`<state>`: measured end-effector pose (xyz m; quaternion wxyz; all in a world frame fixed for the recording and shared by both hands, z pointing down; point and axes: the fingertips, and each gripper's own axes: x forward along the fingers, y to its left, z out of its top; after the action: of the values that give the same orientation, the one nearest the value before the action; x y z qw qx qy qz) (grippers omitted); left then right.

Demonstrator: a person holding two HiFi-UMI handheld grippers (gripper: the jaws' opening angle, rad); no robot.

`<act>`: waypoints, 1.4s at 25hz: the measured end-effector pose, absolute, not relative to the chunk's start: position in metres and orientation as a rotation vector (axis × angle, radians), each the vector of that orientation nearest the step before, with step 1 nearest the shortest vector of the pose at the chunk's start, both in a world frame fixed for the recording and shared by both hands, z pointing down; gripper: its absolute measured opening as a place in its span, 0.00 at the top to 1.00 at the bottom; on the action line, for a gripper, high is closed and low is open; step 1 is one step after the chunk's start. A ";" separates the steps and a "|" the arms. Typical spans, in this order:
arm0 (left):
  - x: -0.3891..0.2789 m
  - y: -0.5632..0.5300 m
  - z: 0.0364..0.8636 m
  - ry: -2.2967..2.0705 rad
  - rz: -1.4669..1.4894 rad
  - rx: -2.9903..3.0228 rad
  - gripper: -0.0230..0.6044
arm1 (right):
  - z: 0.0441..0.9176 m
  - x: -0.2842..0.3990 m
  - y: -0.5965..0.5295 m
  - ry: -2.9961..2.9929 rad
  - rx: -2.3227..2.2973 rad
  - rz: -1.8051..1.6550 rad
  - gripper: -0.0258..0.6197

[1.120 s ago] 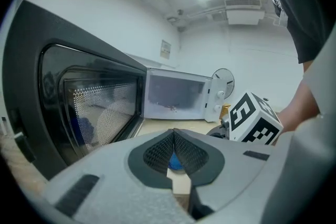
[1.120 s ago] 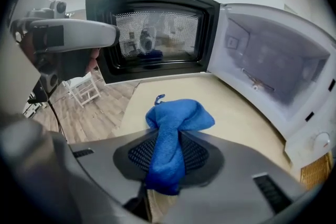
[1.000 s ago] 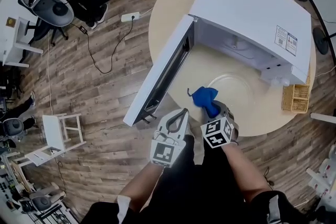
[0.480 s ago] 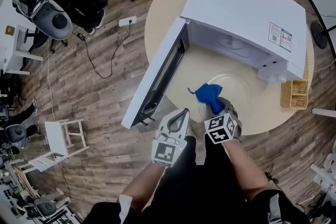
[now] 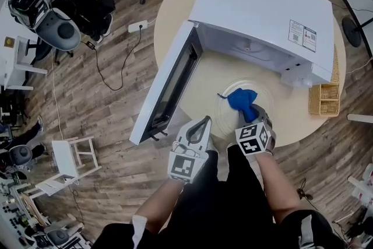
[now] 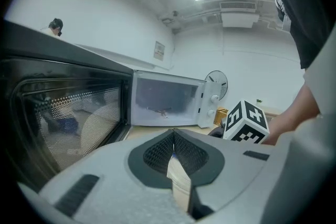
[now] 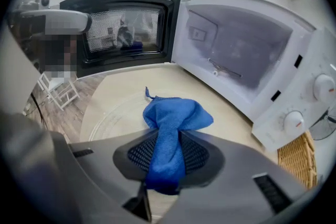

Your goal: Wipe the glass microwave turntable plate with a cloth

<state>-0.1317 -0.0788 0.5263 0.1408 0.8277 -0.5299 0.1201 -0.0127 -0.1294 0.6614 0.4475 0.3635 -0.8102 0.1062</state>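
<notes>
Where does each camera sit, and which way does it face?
Head view: on the person's head, facing steeply down at microwave, left gripper, right gripper, forearms.
Left gripper view: on that gripper, facing the microwave door; shut jaws, right gripper's cube show.
Right gripper view: on that gripper, facing the glass plate; jaws hold blue cloth.
Both gripper views show that door.

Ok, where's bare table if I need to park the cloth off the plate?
Bare table lies outside the microwave's open door, at the head view's left. A smaller patch sits between the glass plate and the wicker basket. A narrow strip runs between door and plate. Crowded: the plate, where the right gripper holds the blue cloth.
</notes>
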 end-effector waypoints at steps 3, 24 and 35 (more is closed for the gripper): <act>-0.122 -0.080 0.525 -1.506 0.351 2.403 0.95 | 0.660 0.003 -0.133 -1.975 0.925 0.229 0.81; -0.089 -0.109 0.525 -1.453 0.385 2.492 0.95 | 0.661 0.110 -0.154 -1.808 1.164 0.223 0.81; -0.110 -0.100 0.526 -1.559 0.400 2.454 0.95 | 0.610 0.068 -0.140 -2.051 1.202 0.212 0.81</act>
<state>-0.1101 -0.1000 0.5258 0.1032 0.8318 -0.5282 0.1355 0.0681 -0.1396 0.6096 0.3684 0.4682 -0.7989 0.0825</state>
